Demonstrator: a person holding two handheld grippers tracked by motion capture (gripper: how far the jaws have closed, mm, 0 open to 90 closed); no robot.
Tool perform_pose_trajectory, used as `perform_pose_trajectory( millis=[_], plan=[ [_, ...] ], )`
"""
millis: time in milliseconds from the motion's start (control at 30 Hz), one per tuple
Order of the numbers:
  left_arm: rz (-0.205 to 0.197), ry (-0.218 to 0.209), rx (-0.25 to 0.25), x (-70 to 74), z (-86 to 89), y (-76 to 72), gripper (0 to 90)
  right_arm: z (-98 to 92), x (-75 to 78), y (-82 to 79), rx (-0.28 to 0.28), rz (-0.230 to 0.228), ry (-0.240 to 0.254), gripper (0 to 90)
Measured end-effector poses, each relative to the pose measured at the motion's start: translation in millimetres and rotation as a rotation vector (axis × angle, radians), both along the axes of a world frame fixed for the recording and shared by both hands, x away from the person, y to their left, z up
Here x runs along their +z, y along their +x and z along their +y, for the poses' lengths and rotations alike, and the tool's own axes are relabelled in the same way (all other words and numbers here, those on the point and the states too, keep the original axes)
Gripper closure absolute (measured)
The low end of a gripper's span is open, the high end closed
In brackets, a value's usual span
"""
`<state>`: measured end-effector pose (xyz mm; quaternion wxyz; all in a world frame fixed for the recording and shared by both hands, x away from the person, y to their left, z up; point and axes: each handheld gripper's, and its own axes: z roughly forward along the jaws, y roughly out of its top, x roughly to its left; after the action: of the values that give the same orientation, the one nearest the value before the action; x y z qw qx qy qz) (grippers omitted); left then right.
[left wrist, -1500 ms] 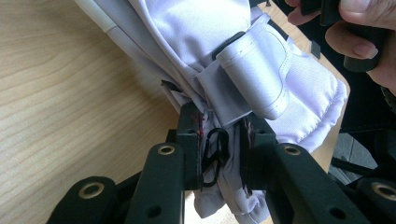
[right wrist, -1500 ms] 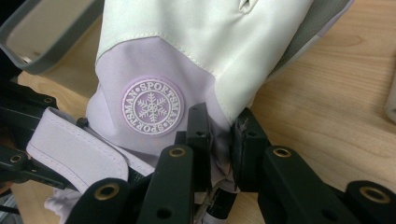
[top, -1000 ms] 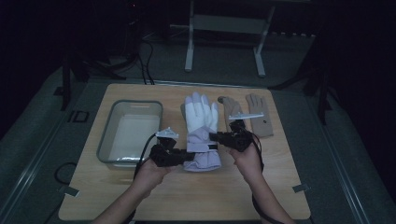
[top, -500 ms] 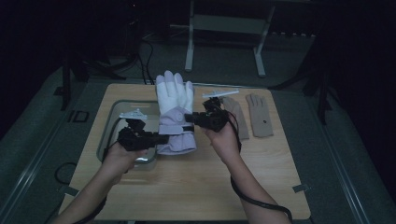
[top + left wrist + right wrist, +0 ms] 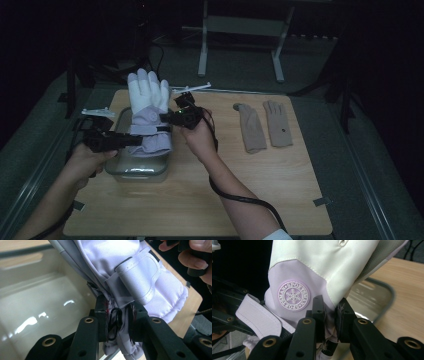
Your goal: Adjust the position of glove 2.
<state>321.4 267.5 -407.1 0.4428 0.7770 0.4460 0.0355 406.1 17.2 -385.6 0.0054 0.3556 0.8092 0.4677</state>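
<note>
A white and lilac ski glove (image 5: 147,112) hangs in the air over a clear plastic tub (image 5: 136,166) at the table's left, fingers pointing up and away. My left gripper (image 5: 134,141) is shut on the cuff's left edge (image 5: 119,325), pinching the fabric and a black clip. My right gripper (image 5: 167,120) is shut on the cuff's right side (image 5: 329,315), beside a round snowflake badge (image 5: 293,296). The strap (image 5: 140,277) wraps the wrist. The tub's pale bottom (image 5: 37,312) lies right under the glove.
Two tan knit gloves (image 5: 264,126) lie flat on the wooden table (image 5: 250,195) at the right. A metal stand (image 5: 240,35) rises on the floor behind the table. A cable (image 5: 235,197) trails from the right gripper along the forearm.
Both grippers have carried the ski glove leftward and a little up, from the table's middle to above the tub. The tan gloves stayed put.
</note>
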Motion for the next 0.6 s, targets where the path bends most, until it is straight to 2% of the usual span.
perform_pose_trajectory(
  millis=[33,133,267,433,600],
  plan=[
    [0.004,0.003,0.005,-2.7,4.8,0.2,74.3,0.0,0.0,0.0,0.0,0.0,0.0,79.7],
    [0.027,0.004,0.025,-14.8,16.4,1.8,74.3,15.7,-11.0,4.8,0.01,0.019,-0.012,79.7],
    [0.078,0.003,0.047,-38.4,24.9,5.5,74.2,30.7,-34.2,10.7,0.007,0.053,-0.04,79.8],
    [0.14,0.023,0.062,-66.3,26.0,10.2,74.1,40.5,-66.2,13.8,-0.011,0.094,-0.082,79.8],
    [0.188,0.058,0.075,-83.5,23.0,13.8,74.0,45.1,-89.7,17.3,-0.019,0.135,-0.123,79.9]
  ],
)
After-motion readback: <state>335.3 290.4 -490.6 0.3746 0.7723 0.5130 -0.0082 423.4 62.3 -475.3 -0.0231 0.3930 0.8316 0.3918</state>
